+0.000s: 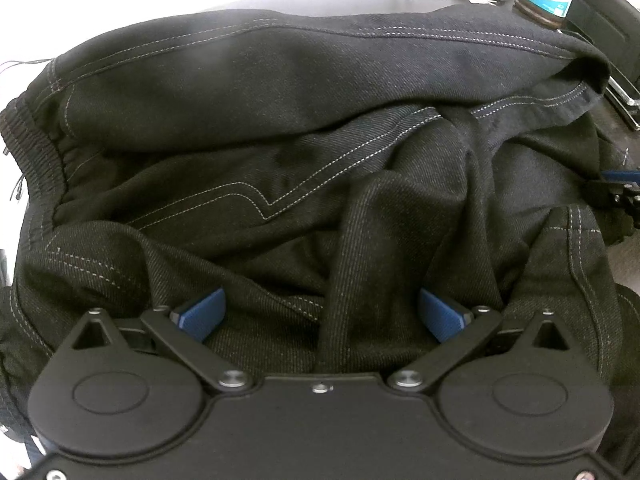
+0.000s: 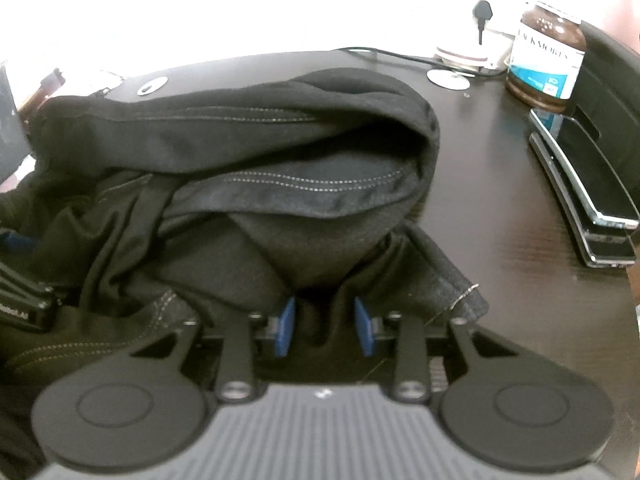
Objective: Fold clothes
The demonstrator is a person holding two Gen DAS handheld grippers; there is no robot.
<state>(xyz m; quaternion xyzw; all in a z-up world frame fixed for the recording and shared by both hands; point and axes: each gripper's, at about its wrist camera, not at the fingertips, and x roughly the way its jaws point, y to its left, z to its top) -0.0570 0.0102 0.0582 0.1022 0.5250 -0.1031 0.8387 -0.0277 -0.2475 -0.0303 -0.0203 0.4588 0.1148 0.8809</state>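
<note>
While my left gripper (image 1: 322,314) gapes wide over the bunched black jeans (image 1: 300,152), its 2 blue pads (image 1: 202,314) press down on the denim without pinching it. My right gripper (image 2: 325,326) is narrowed, a fold of cloth caught between its pads. The jeans lie heaped mid-tabletop (image 2: 492,184); a brown supplement bottle (image 2: 546,60) and stacked phones (image 2: 592,196) sit along the right edge.
</note>
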